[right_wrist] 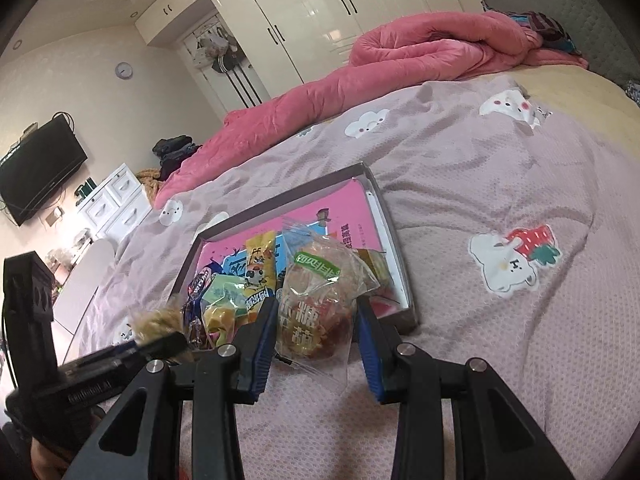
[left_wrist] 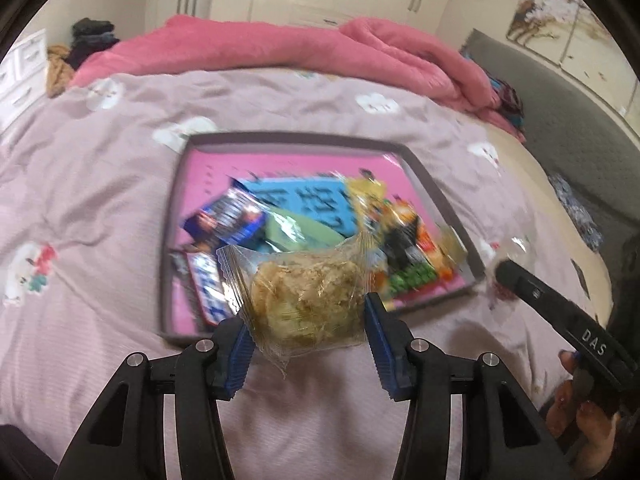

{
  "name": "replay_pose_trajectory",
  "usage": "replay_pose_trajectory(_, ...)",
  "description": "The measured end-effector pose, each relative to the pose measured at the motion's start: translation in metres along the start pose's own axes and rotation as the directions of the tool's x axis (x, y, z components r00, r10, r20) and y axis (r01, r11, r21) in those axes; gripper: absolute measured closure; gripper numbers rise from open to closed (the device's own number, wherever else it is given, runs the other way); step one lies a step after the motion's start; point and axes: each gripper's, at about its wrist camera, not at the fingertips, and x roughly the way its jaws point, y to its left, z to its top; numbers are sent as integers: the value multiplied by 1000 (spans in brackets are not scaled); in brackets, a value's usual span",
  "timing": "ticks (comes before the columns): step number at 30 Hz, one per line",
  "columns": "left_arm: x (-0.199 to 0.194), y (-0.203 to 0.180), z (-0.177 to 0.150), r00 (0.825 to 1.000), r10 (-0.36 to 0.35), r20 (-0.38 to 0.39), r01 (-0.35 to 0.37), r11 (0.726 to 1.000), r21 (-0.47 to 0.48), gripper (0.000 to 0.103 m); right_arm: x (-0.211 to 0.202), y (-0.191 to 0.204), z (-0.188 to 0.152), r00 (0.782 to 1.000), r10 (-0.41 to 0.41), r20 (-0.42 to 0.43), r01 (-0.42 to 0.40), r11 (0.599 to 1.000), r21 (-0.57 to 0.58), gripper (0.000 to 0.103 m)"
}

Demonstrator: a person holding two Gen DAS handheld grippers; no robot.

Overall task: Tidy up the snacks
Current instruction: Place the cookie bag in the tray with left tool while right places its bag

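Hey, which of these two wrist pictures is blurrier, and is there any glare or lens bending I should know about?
Left wrist view: motion blur smears the snack tray and its packets; the pale pastry packet in the left gripper stays fairly sharp. Right wrist view: sharper, the red-printed packet in the right gripper is readable, with window glare on the wardrobe doors. Both show fisheye curving and dark corners.

White letters "DAS" stand on the black arm of the right gripper (left_wrist: 592, 342), off right of the left jaws. Chinese print on the clear snack packet (right_wrist: 316, 304) between the right jaws is too blurred to read.
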Motion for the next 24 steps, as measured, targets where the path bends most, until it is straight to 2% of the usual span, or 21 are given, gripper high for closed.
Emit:
replay_pose_trajectory(6,-1,25,10,1000,21,21,-20,998,-58,50,7,11,7,1000,0,14,1,999,-45,65)
replay_pose_trajectory(11,5,35,17,999,43,26,-41,996,-76,50,18,29,13,999,34,18,-32,994,-102,64)
replay_pose_trajectory(16,13,42,19,998,56,18,-54,995,-86,50,36,51,12,997,79,-21,-81,984,-157,65)
replay_pose_trajectory(24,26,43,21,998,69,3,-68,994,-80,50,64,72,2,991,98,-95,-117,969,-220,65)
